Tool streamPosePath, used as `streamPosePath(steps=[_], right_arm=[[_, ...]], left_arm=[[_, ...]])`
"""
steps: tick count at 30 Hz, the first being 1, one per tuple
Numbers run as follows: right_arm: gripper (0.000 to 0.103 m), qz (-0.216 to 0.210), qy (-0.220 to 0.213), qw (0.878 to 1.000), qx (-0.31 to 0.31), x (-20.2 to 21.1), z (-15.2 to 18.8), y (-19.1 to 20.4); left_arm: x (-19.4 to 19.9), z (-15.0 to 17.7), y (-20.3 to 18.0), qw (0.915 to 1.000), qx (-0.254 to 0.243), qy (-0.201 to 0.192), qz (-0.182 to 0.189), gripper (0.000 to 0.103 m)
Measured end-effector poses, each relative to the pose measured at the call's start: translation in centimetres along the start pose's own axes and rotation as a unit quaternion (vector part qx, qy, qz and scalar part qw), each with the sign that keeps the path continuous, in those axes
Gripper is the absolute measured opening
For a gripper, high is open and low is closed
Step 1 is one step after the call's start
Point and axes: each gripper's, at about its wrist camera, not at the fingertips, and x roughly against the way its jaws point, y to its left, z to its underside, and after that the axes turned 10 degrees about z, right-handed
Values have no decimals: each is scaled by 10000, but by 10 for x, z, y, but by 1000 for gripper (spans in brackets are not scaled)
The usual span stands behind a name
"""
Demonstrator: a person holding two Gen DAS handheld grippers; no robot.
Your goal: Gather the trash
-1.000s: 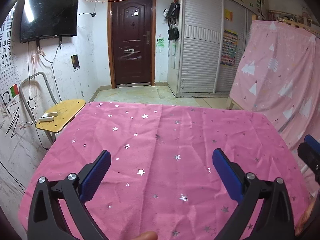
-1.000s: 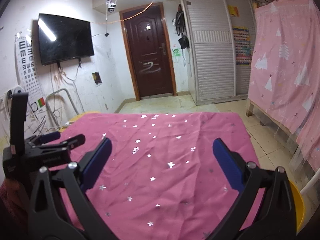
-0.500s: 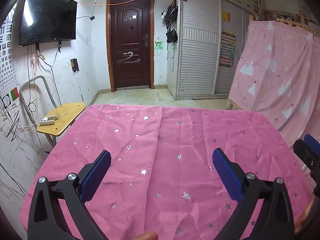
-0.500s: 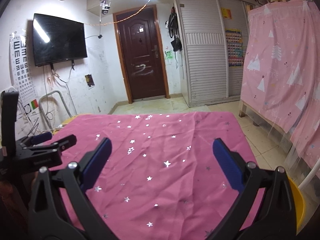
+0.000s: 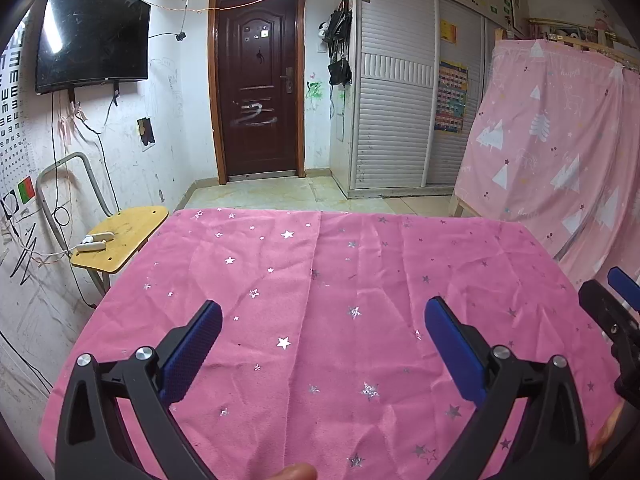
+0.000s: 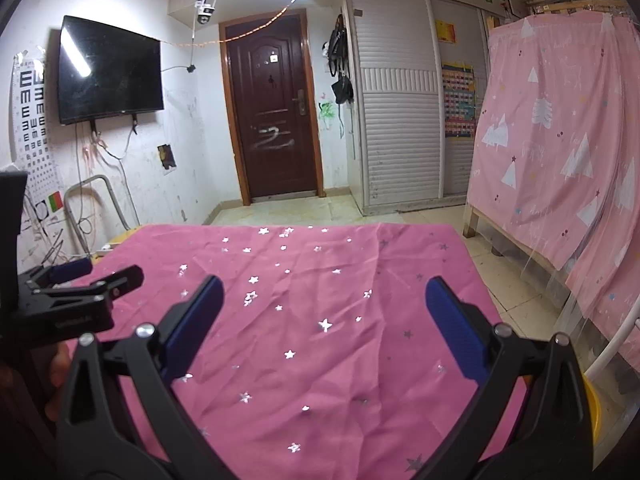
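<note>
A table under a pink cloth with silver stars (image 5: 328,312) fills both views (image 6: 332,320). I see no trash on it. My left gripper (image 5: 322,320) is open and empty above the near part of the cloth; it also shows at the left of the right wrist view (image 6: 80,276). My right gripper (image 6: 322,304) is open and empty above the cloth; its tip shows at the right edge of the left wrist view (image 5: 616,300). A yellow bin rim (image 6: 592,408) shows low on the right, beside the table.
A yellow wooden chair (image 5: 124,236) with white items stands left of the table. A pink curtained bed frame (image 6: 560,140) stands to the right. A dark door (image 5: 258,100), a white wardrobe (image 5: 396,92) and a wall TV (image 5: 92,36) are beyond.
Both grippers have tilted up slightly, so the table sits lower in both views. Both stay open and empty.
</note>
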Motion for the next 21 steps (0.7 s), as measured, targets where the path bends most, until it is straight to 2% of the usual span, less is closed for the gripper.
streamPosePath(steps=[21], right_arm=[[97,-6,22,10000,-3,-1,4,1]], left_arm=[[-1,1,0,10000,-13,15,4,94]])
